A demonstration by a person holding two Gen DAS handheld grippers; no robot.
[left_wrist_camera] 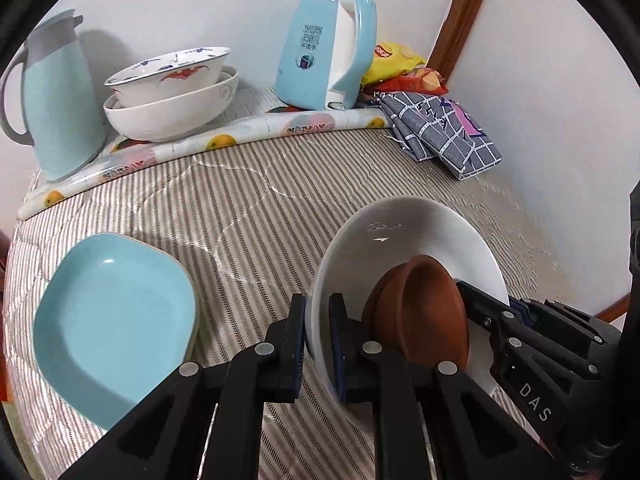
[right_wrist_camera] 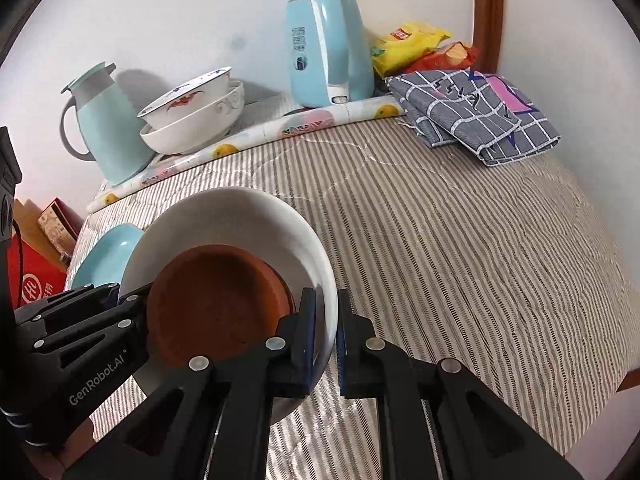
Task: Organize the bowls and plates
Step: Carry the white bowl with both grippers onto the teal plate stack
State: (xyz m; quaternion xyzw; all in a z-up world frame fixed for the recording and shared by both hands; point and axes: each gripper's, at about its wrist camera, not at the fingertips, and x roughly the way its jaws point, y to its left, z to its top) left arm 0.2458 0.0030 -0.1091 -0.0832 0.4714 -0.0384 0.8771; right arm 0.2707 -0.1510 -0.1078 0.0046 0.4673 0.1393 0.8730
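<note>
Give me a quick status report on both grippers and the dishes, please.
Left gripper and right gripper both shut on white bowl rim, opposite sides. Brown dish inside it. Blue plate on striped cloth to its left; nothing blocking.

1. Left wrist cam: we look steeply down along the left gripper (left_wrist_camera: 318,334), close to the white bowl (left_wrist_camera: 400,232).
2. Right wrist cam: same tilt, from the bowl's opposite side.
3. Both share bowl, kettle (left_wrist_camera: 320,52), striped tablecloth (left_wrist_camera: 248,200).

Glossy white bowl (left_wrist_camera: 404,232) — matt brown dish (right_wrist_camera: 216,304).
</note>
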